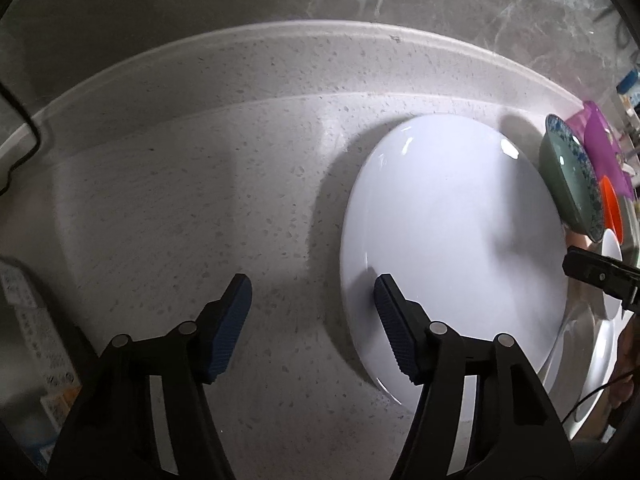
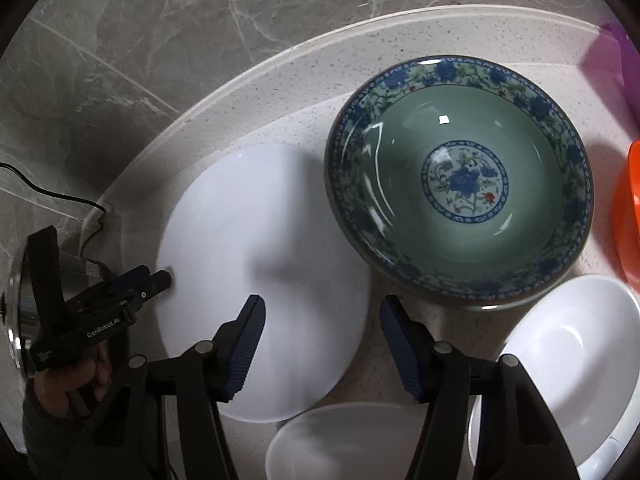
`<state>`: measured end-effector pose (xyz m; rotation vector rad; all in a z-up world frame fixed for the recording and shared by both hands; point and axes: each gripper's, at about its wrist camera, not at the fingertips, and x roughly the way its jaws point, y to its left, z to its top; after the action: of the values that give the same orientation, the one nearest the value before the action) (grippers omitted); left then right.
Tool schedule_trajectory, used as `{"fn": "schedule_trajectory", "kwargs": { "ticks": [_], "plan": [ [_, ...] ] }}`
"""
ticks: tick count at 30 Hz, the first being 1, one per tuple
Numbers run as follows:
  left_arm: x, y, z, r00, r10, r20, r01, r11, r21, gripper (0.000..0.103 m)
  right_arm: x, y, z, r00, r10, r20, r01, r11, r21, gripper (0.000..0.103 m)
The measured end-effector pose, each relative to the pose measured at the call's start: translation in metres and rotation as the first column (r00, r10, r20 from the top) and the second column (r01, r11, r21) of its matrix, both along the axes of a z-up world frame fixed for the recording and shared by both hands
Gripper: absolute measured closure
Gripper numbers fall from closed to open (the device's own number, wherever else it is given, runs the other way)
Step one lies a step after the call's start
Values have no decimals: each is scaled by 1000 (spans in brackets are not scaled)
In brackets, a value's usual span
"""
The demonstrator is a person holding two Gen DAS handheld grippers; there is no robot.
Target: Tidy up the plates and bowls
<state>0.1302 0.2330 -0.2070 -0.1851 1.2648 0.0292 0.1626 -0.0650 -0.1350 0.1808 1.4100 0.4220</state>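
Straddling the rim of the white plate [image 1: 452,248], the left gripper [image 1: 312,296] has one blue pad over the plate's surface and the other over the bare speckled countertop [image 1: 180,200]; the jaws stand apart, and whether either pad touches the rim cannot be told. Right gripper [image 2: 322,316] likewise spans the opposite edge of the same plate, left pad above the plate, right pad above the strip of counter between plate and green floral bowl [image 2: 460,180]; jaws parted, nothing visibly pinched. Plate lies flat on the counter near the raised back edge. Green floral bowl sits upright just beside the plate on its right, rim close to or overlapping the plate edge. Two white bowls lie nearer the camera in the right wrist view: one white bowl [image 2: 568,364] at lower right, tilted, and another white dish [image 2: 344,440] at bottom centre. An orange container [image 2: 630,216] and a purple container [image 2: 620,52] stand at the far right. A hand [image 2: 80,380] holds the left gripper's handle at lower left.
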Motion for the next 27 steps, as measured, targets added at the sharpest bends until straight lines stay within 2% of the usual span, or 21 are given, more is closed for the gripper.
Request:
{"fn": "schedule_trajectory", "kwargs": {
  "ticks": [2,6,9,11,15,17,22,27],
  "plan": [
    [4,2,-1,1000,-5,-8,5,1000,2,41,1,0,-3,1000,-14,-16,14,1000,-18,46],
    [10,-4,-1,1000,-29,-11,29,999,26,41,3,8,-5,998,-53,-46,50,997,-60,46],
    [11,-14,-2,998,-63,-11,63,998,5,48,3,15,-4,997,-42,-58,38,996,-77,49],
    [12,-18,-3,998,-69,-13,69,998,-1,48,2,22,-5,997,-37,-69,30,995,-94,52],
    [14,-23,-6,996,-84,-9,84,996,5,49,4,33,-9,996,-55,-75,45,991,-130,52],
    [14,-21,-7,996,-90,-5,90,996,-19,56,5,38,-10,996,-55,-71,45,990,-134,54],
    [26,-27,-11,994,-114,2,113,990,-83,66,8,45,-20,993,-87,-86,74,987,-145,58],
    [31,-31,-13,992,-122,10,122,989,-80,67,9,56,-25,993,-102,-58,92,984,-155,62]
  ]
}}
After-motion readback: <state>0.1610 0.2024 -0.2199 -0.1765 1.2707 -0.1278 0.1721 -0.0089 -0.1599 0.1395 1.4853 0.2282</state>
